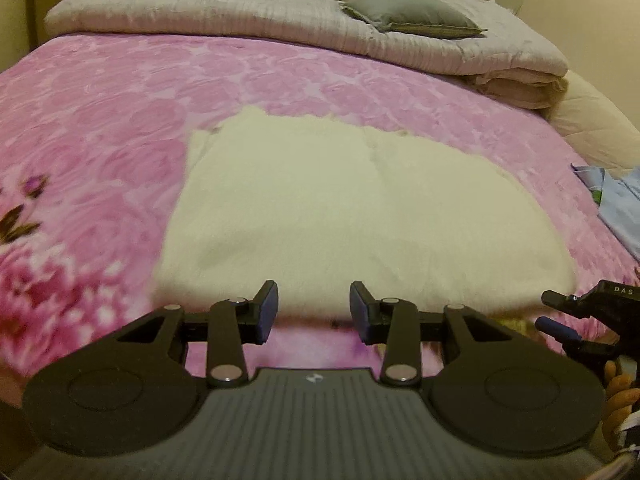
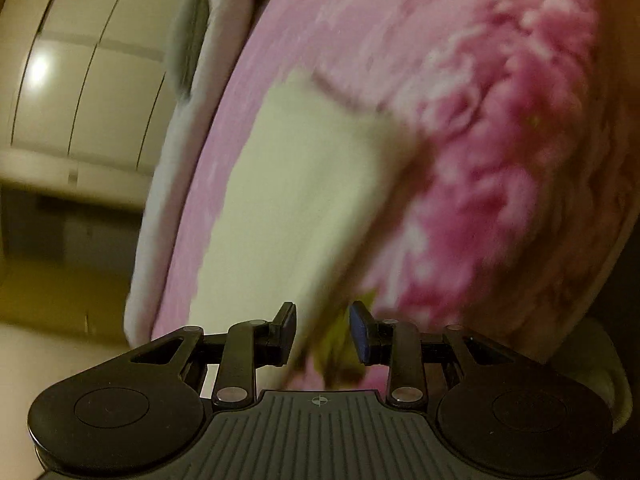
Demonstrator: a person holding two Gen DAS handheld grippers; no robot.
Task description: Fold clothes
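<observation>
Both tongs, left [image 1: 313,312] and right [image 2: 322,334], part-open and empty above cream garment [image 1: 340,216] on bed [image 1: 100,92]; next: pinch near hem, fold over.

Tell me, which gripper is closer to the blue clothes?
Right. The right gripper sits just below the blue clothes at the bed's right edge; the left gripper is farther left, over the white garment.

left gripper [image 1: 313,307]: pitched downward, jaws apart with an empty gap, blue pads facing each other.
right gripper [image 2: 322,332]: rolled hard to one side, jaws apart, nothing pinched between them; seen from the left wrist view, off to that gripper's right.
hand [image 1: 618,394]: fingers wrapped behind the right gripper.
</observation>
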